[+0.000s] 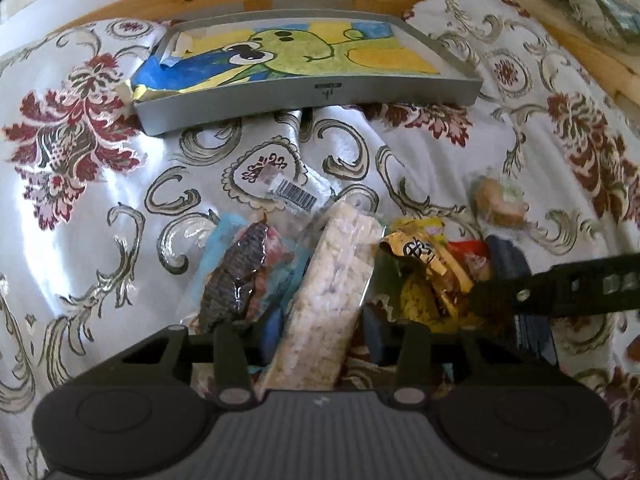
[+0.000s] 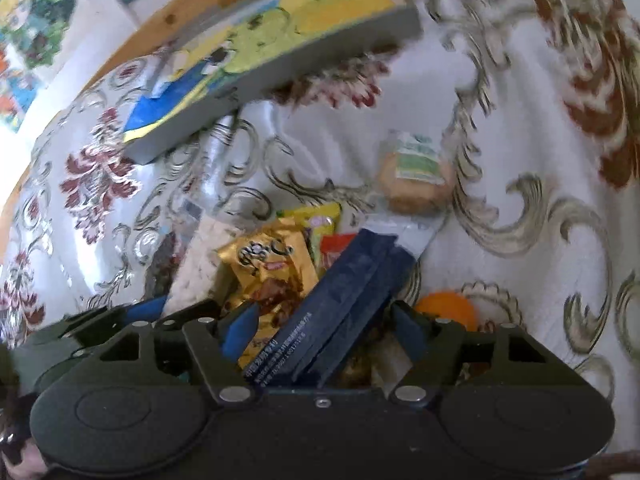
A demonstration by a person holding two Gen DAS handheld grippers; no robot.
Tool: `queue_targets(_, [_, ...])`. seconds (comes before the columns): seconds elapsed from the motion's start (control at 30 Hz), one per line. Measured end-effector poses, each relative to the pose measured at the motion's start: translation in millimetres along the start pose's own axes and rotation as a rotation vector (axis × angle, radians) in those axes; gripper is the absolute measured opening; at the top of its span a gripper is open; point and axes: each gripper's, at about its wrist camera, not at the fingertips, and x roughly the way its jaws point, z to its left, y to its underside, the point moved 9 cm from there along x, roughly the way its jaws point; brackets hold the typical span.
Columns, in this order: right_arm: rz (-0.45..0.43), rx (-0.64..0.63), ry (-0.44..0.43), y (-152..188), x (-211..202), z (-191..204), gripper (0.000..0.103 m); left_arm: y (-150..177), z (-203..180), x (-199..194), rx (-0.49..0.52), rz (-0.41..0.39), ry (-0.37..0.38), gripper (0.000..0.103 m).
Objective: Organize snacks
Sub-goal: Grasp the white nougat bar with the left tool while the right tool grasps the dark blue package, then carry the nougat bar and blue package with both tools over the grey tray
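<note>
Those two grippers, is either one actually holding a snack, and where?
Left gripper straddles the rice cracker pack at its near end; right gripper straddles the dark blue packet. Whether either is clamped cannot be told.

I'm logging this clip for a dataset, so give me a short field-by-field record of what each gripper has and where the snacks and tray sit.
surface: floral cloth
tray: grey tray, picture-lined, beyond the pile, no snacks in it
left gripper: open around the puffed rice bar
right gripper: open around the dark blue packet
pile: gold wrapper, dark bar in clear wrap
apart: round wrapped cake
</note>
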Motion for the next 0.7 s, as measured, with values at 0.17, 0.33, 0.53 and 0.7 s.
queue_targets(0.17, [-0.025, 0.010, 0.047, 0, 0, -1, 0.058, 2, -1, 2, -0.010, 0.010, -0.013, 0.046])
queue_targets(0.33, [-0.055, 0.009, 0.090, 2, 1, -3, 0.049, 2, -1, 5, -0.017, 0.028, -0.040, 0.045])
queue_targets(0.53, [-0.075, 0.010, 0.080, 6, -6, -6, 0.041, 3, -5, -2, -0.048, 0.055, -0.031, 0.042])
queue_targets(0.7, [-0.083, -0.009, 0.040, 12, -18, -5, 0.037, 4, -15, -16, -0.105, 0.077, 0.016, 0.037])
